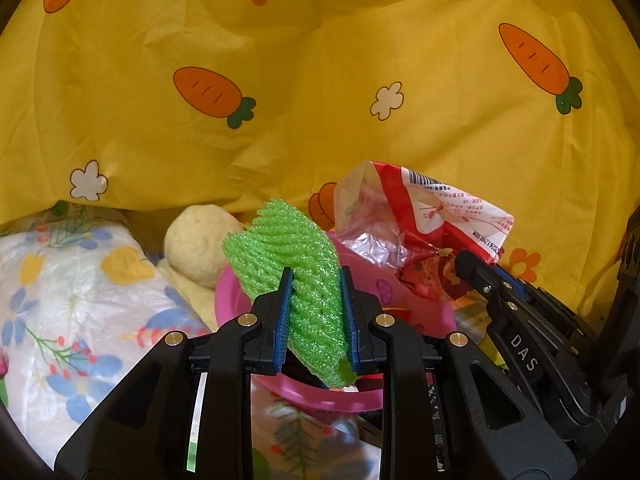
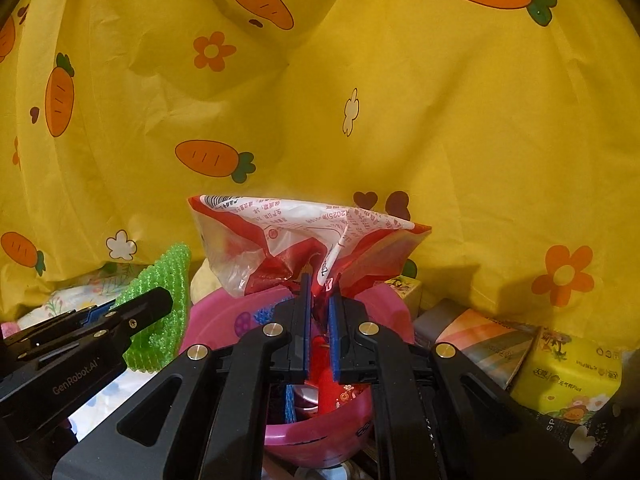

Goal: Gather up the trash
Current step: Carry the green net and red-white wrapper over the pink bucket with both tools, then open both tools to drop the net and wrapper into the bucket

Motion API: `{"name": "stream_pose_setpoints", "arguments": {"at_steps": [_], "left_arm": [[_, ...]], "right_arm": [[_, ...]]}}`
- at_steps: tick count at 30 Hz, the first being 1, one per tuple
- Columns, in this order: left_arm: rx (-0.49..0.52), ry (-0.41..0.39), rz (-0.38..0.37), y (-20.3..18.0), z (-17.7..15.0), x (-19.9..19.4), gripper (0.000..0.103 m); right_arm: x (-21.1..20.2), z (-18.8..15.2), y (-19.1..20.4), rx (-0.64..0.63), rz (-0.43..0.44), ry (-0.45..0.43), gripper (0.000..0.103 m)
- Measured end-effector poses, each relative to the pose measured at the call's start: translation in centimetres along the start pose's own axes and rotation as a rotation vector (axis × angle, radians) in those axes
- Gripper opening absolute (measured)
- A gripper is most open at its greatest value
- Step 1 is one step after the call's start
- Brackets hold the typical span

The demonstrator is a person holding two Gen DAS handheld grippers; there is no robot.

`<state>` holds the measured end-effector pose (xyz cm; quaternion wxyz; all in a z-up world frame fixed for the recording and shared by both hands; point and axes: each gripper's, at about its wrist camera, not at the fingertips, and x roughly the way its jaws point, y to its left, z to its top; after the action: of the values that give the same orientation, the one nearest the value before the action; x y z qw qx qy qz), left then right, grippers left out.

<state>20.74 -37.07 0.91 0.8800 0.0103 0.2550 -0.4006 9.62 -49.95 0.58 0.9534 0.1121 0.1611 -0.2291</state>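
My left gripper is shut on a green foam fruit net, which sticks up and to the left from between the blue pads. My right gripper is shut on a crumpled red and clear snack wrapper with print and a barcode. Both hang over a pink plastic basin that holds some items. In the left wrist view the wrapper and the right gripper appear at the right, above the basin. In the right wrist view the green net and left gripper appear at the left.
A yellow cloth with carrots and flowers fills the background. A floral plastic-wrapped bundle and a cream plush toy lie left of the basin. Tissue packs and small boxes sit to its right.
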Motion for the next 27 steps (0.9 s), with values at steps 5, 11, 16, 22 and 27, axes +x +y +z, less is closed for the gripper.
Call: {"name": "stream_pose_setpoints", "arguments": {"at_steps": [5,11,16,22,27], "left_arm": [[-0.016,0.014,0.001,0.3,-0.1,0.9,0.023],[-0.044,0.052,-0.028,0.9,-0.5,1.8,0.024],[-0.063,0.069,-0.048,1.6,-0.8,2.0,0.051],[-0.143,0.042,-0.034,3.9,-1.1,0.9,0.082],[-0.183,0.004,0.037,5.6,-1.3,-0.8,0.092]], "right_arm": [[1.0,0.1,0.0,-0.004,0.003,0.015,0.008],[1.7,0.0,0.1,-0.008,0.008,0.031,0.008],[2.0,0.1,0.3,-0.018,0.012,0.034,0.009],[2.1,-0.1,0.3,-0.022,0.011,0.032,0.037],[1.5,-0.4,0.3,-0.020,0.006,0.019,0.055]]}}
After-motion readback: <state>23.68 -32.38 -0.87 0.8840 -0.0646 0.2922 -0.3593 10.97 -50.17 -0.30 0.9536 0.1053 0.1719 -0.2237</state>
